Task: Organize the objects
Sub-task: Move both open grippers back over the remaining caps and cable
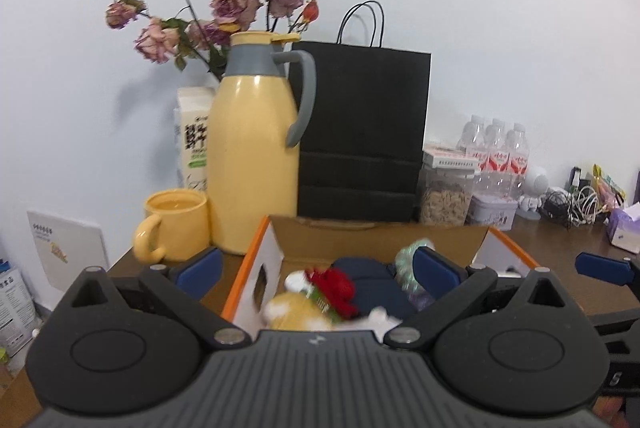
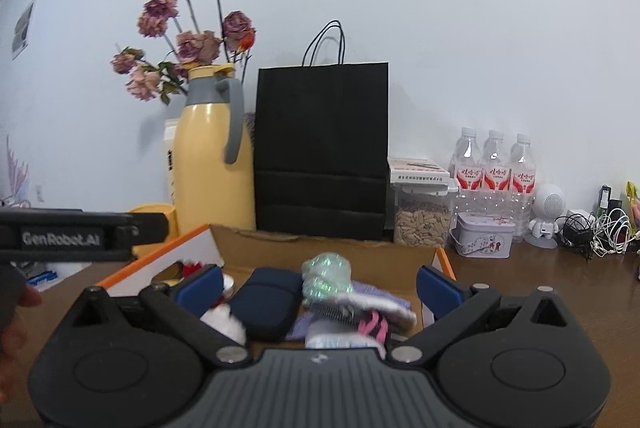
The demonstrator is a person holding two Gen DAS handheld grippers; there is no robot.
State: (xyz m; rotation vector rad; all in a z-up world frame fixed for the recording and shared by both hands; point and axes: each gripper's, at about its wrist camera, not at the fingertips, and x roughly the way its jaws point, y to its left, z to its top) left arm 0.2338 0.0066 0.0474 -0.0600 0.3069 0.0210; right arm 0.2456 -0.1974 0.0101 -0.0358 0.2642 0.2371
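Open orange-edged cardboard box [image 2: 332,248] is packed with a navy pouch [image 2: 266,302], an iridescent wrapped bundle [image 2: 326,274], possibly a plush toy [image 1: 296,312].

Pale yellow flask [image 1: 252,156] with grey collar and handle; matching yellow mug [image 1: 176,224]. Black paper bag [image 1: 362,132]. Brown cardboard box [image 1: 376,240] with orange-edged white flaps. Dusty pink dried roses [image 1: 224,0]. Red-labelled clear bottles [image 2: 494,176]. Dark brown bench [image 2: 560,280].
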